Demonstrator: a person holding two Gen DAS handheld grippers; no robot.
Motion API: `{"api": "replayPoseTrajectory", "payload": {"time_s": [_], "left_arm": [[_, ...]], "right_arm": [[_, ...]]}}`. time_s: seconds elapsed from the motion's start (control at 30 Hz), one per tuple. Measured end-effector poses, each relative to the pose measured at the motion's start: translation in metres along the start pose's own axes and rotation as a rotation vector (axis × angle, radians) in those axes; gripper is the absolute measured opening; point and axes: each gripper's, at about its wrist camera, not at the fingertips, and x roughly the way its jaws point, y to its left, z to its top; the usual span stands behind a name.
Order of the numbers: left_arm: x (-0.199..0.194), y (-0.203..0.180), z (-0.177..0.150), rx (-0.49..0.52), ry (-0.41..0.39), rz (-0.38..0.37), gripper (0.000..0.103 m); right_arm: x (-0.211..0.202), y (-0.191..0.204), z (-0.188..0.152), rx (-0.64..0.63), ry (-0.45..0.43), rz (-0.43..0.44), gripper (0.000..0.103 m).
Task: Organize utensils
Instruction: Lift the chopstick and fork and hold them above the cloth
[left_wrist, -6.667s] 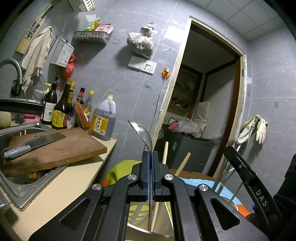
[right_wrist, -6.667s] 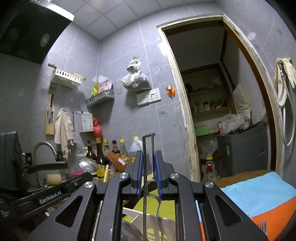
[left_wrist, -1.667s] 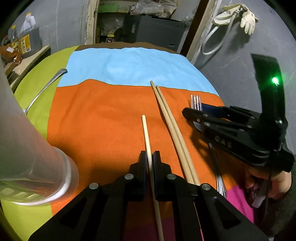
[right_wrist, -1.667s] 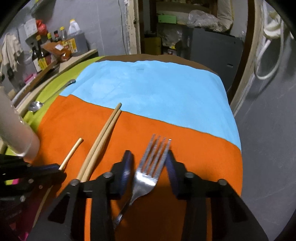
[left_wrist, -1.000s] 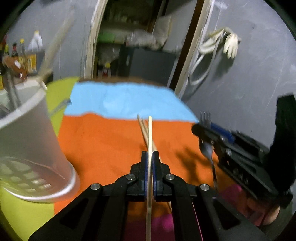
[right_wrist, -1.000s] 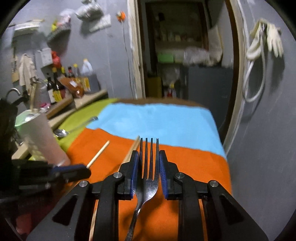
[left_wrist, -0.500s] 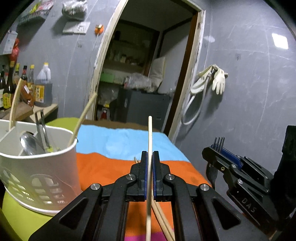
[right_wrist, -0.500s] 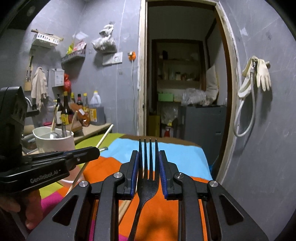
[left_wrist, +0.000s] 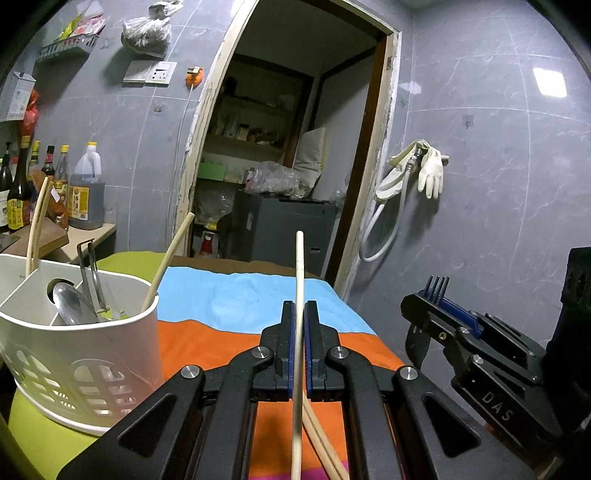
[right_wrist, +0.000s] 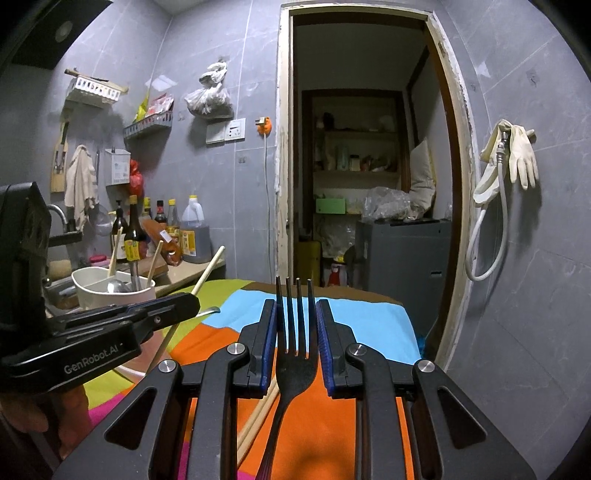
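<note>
At centre of the left wrist view, the left hand-held gripper (left_wrist: 299, 325) is pinching a single chopstick (left_wrist: 299, 280) — pads pressed flat against it, the stick rising upright past the fingertips. Held lifted clear of the striped cloth (left_wrist: 236, 302) on the desk, it looks ready to be carried over to the white utensil caddy (left_wrist: 122, 332) at lower left of that frame, which already holds a spoon (left_wrist: 68, 304), two chopsticks and a metal utensil in separate compartments.

Centre of the right wrist view: the right hand-held gripper (right_wrist: 295, 332) clamps a fork (right_wrist: 295, 354) by its neck, tines up — a grip that leaves the handle free below for dropping into a slot. A pair of chopsticks (right_wrist: 258, 417) lies on the orange band of cloth beneath, not yet sorted.

Likely step: transport to the caddy, chopstick nearer.
</note>
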Motion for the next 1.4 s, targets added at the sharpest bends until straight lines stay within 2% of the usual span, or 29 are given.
{"api": "replayPoseTrajectory", "payload": {"time_s": [0.63, 1.4], "left_arm": [[0.0, -0.005, -0.002, 0.006, 0.012, -0.008, 0.002], [-0.002, -0.009, -0.003, 0.016, 0.009, -0.027, 0.002]], "right_arm": [[-0.004, -0.006, -0.003, 0.016, 0.014, 0.035, 0.018], [-0.037, 0.011, -0.001, -0.029, 0.006, 0.042, 0.017]]}}
